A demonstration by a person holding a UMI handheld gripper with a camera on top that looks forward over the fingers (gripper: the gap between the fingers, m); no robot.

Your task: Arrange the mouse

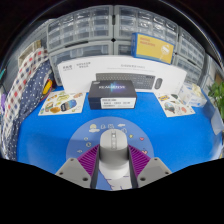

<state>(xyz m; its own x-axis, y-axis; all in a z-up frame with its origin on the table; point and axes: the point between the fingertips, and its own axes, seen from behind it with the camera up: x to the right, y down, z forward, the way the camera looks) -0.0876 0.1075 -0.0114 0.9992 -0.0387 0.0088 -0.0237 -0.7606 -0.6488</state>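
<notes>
A light grey computer mouse (112,144) sits between my gripper's (112,160) two fingers, its nose pointing away from me. The purple pads (88,157) press against both of its sides. The mouse is over a round grey-white mat (112,128) printed with small coloured icons, which lies on the blue table cover (50,140). Whether the mouse rests on the mat or is lifted off it cannot be told.
A dark box (109,93) stands just beyond the round mat, with a white keyboard (143,80) behind it. Printed cards (63,101) lie to the left and more items (183,100) to the right. Clear storage drawers (95,28) line the back.
</notes>
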